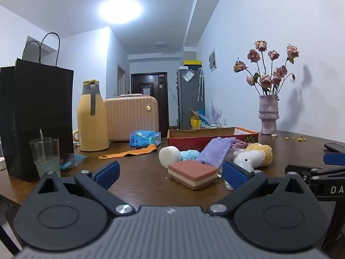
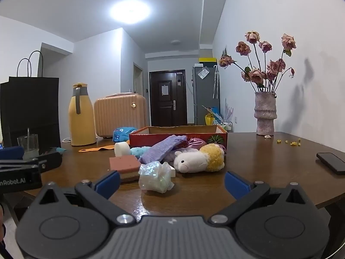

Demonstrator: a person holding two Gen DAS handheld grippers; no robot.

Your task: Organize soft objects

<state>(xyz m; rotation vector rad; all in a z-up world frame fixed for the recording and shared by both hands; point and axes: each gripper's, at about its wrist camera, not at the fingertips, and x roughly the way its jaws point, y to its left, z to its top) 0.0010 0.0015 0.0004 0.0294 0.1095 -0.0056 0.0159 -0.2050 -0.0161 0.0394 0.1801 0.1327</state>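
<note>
Soft objects lie heaped on the brown table (image 2: 269,164) in front of a red cardboard box (image 2: 179,136): a layered pink sponge (image 1: 193,173) (image 2: 125,164), a white foam cylinder (image 1: 170,156) (image 2: 121,149), a purple cloth (image 1: 215,151) (image 2: 161,151), a light blue fluffy piece (image 1: 189,154), a white and yellow plush sheep (image 2: 200,159) (image 1: 256,154) and an iridescent crumpled bundle (image 2: 156,177). My left gripper (image 1: 170,176) is open and empty, just before the sponge. My right gripper (image 2: 172,182) is open and empty, with the bundle between its fingers' line.
A vase of dried roses (image 2: 264,114) stands back right. A phone (image 2: 332,163) lies at the right edge. A yellow jug (image 1: 92,116), a pink case (image 1: 131,118), a black paper bag (image 1: 36,118), a glass (image 1: 46,156), a blue packet (image 1: 144,139) and an orange strap (image 1: 129,152) are on the left.
</note>
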